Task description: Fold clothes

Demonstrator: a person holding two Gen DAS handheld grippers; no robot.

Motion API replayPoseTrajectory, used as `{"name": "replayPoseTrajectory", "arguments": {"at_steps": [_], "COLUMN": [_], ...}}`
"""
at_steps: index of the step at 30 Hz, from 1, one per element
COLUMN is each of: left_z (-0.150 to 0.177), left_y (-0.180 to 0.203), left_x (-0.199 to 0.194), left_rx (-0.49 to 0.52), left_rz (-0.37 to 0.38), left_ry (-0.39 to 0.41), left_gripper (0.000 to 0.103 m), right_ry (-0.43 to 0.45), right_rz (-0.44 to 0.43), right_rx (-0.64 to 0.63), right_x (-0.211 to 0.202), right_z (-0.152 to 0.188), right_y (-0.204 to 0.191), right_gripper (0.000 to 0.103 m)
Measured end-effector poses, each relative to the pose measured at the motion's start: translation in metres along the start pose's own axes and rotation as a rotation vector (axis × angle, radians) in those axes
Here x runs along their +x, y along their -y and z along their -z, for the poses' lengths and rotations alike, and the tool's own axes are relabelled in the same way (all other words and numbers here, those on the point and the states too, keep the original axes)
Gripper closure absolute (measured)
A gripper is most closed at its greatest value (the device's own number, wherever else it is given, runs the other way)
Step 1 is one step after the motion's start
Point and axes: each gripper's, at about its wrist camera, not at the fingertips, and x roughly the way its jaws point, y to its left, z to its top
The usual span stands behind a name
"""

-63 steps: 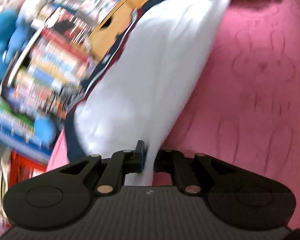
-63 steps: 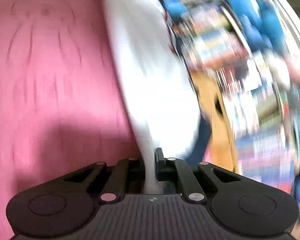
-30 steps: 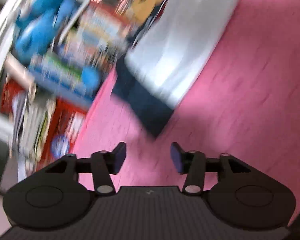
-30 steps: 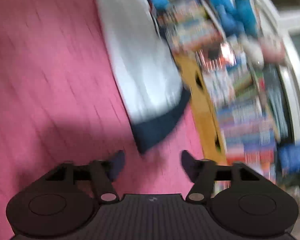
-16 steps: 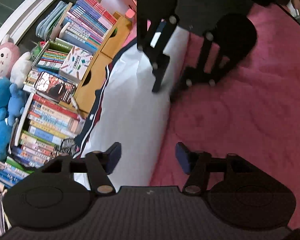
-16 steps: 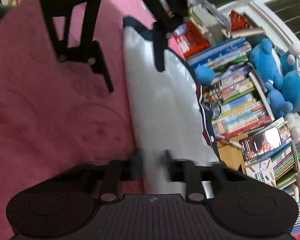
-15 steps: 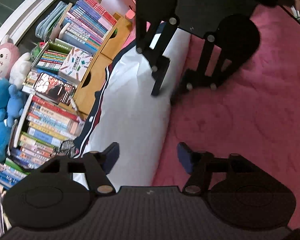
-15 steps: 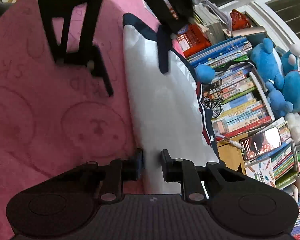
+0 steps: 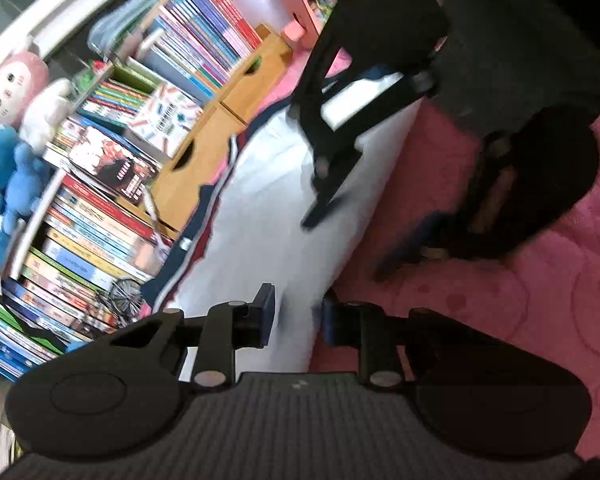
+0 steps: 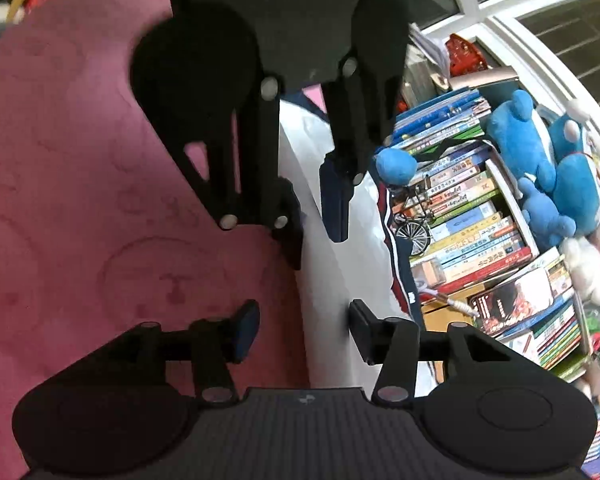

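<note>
The garment (image 9: 268, 200) lies lengthwise along the blanket's (image 9: 500, 300) edge, between the facing grippers. The left gripper (image 9: 296, 312) has just been closing its jaws astride one end, with no pinch visible. The right gripper (image 10: 302, 328) stands spread astride the other.

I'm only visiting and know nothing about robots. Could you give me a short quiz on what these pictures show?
1. True or false: the white garment lies on a pink blanket.
2. What is stacked along the garment's far side? A) books and plush toys B) pots and pans C) shoes
3. What colour is the garment's trim, for the most part?

Key: 1 true; 2 A; 3 dark blue.
</note>
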Motion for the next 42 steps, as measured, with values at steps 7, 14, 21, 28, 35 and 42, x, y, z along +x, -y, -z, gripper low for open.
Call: {"name": "replayPoseTrajectory", "arguments": {"at_steps": [7,14,21,28,35,42], "left_z": [0.074,0.114,0.144,0.115,0.013,-0.031], "left_y": [-0.067,-0.066,-0.058,-0.081,-0.083,-0.048], "left_x": [-0.012,-0.036,-0.049,-0.089,-0.043,0.081], "left_rx": [-0.290,-0.237,-0.307,-0.449,-0.399,-0.387], "left_rz": [-0.037,-0.131,-0.181,-0.132,-0.002,-0.090], "left_ry": [-0.233,-0.329,-0.425,-0.292,-0.015,-0.103], "left_gripper": [0.081,0.081,0.081,0.052,0.037,0.051], "right_ry": [-0.193,-0.352,-0.483,-0.310,-0.037,0.025], "right_rz": [0.021,0.075,0.152,0.189,0.158,0.024], "right_rx": [0.065,0.224,0.316,0.490,0.727,0.919], "right_x": [-0.002,-0.040,-0.069,-0.088,-0.048,-0.006], "right_z": [0.065,0.146,0.188,0.156,0.089,0.067], "right_y": [0.012,0.018,0.019,0.032,0.068,0.076], "right_gripper": [0.095,0.094,0.093,0.045,0.024,0.054]}}
